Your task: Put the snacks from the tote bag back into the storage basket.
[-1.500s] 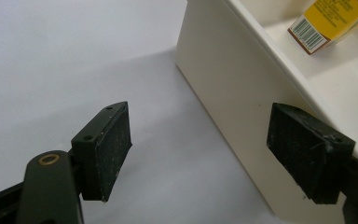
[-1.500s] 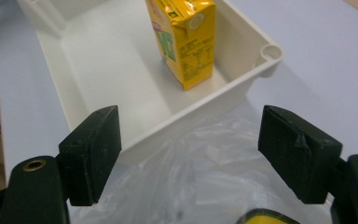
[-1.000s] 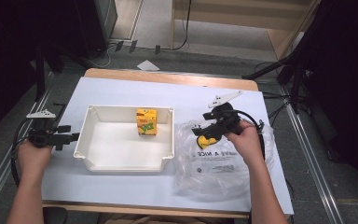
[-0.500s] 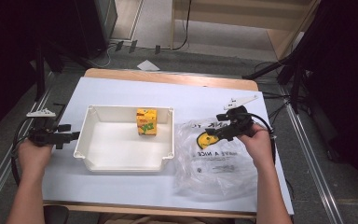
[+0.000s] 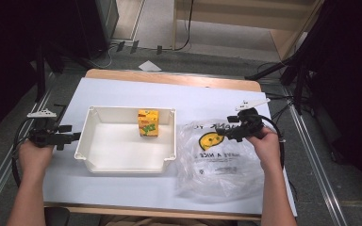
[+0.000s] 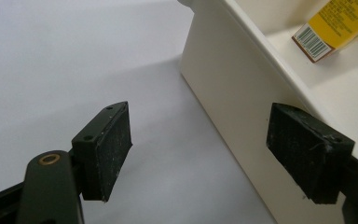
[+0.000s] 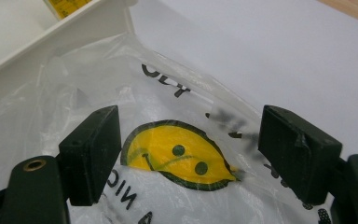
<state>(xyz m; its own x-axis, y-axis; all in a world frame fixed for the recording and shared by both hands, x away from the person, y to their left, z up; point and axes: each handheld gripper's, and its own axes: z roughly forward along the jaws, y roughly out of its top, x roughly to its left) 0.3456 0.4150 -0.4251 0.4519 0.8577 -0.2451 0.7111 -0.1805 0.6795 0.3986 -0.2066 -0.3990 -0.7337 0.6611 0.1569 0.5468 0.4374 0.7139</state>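
Note:
A clear plastic bag printed with a yellow smiley face lies flat on the white table, right of a white bin. An orange-yellow carton stands in the bin by its far wall. My right gripper hovers open over the bag's upper right part, its jaws either side of the smiley with nothing between them. My left gripper is open at the bin's left wall, one jaw on each side of the bin's corner, touching nothing.
The white table top reaches to a wooden edge at the back. Metal rails run along both sides. Cables and dark stands crowd the floor at the right.
My right gripper has drawn back to the right across the bag, from over the smiley toward the bag's right edge. The left gripper, bin and carton have stayed put.

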